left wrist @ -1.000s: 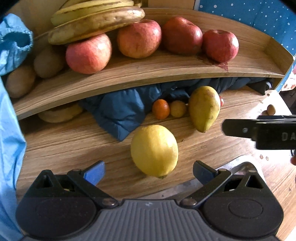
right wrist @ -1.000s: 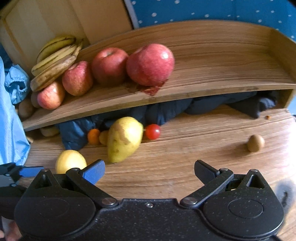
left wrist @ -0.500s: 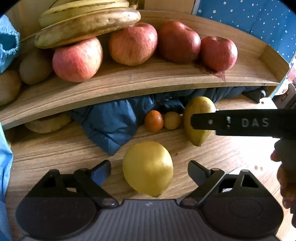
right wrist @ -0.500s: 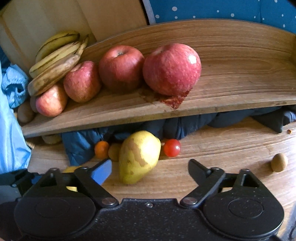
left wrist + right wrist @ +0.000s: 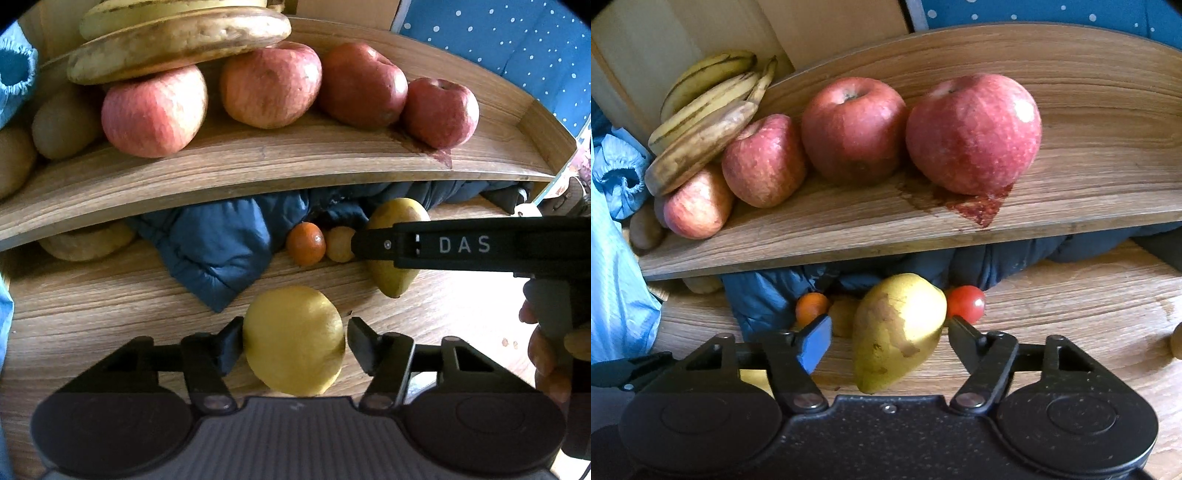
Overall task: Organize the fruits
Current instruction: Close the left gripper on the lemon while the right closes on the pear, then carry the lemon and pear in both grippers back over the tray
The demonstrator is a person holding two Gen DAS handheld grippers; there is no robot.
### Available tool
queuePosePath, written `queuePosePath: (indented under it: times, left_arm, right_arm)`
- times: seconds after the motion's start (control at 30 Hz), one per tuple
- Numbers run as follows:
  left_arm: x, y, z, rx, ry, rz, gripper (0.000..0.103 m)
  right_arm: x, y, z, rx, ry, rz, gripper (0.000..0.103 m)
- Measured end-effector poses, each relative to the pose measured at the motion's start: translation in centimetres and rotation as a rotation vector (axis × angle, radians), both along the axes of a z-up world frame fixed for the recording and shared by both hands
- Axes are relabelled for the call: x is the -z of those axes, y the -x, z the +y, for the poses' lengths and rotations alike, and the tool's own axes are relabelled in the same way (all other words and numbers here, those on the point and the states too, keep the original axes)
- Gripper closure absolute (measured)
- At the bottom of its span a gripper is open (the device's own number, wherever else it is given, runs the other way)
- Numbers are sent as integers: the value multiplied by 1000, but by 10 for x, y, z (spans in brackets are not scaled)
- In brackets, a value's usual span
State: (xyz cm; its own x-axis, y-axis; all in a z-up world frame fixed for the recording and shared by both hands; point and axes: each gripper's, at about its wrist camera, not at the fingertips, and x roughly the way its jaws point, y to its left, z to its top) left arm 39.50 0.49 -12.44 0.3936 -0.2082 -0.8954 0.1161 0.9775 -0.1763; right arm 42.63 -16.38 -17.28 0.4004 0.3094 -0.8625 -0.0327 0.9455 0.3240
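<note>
Two grippers working at once, both below the wooden shelf (image 5: 295,166). Left gripper (image 5: 293,341) straddles the lemon (image 5: 293,339) on the table (image 5: 92,302) in front of the shelf; jaws have just been closing. Left pad looks to touch the peel, right pad sits just beside it, so contact but not a firm clamp that I can confirm. Right gripper (image 5: 888,339) brackets the pear (image 5: 897,328), jaws also just closing. Right fingertip touches or nearly touches the pear's flank, blue left pad stands apart from it: not clenched.

Pear lies just in front of the shelf's lower edge, narrow end toward the camera. Small orange (image 5: 810,306) and a yellowish small fruit are beside it on one side, cherry tomato (image 5: 966,302) on the other. Dark blue jacket (image 5: 218,247) is stuffed under the shelf. On the shelf: four apples (image 5: 973,133) in a row, bananas (image 5: 701,110) resting over the leftmost ones. Red stain on the shelf under the rightmost apple.
</note>
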Motion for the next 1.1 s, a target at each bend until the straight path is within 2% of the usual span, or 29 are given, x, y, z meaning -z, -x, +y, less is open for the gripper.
queuePosePath:
  times: [0.23,0.4,0.77,1.1]
  left_arm:
    - [0,-1,2,-4,5,0,42]
    - [-1,0,3,-4,4,2,43]
    - [-1,2,-1,-12,-2,9,43]
    - [-8,10,-9,-5,-6,-16,43]
  right_arm:
    - [7,-6,4,25,-19,8,37]
    - [11,-7,-2,62,-31,8,48]
    - [8,7,-19,107,-65,4,49]
    - [-11,34,-31,156,-74,-19,49]
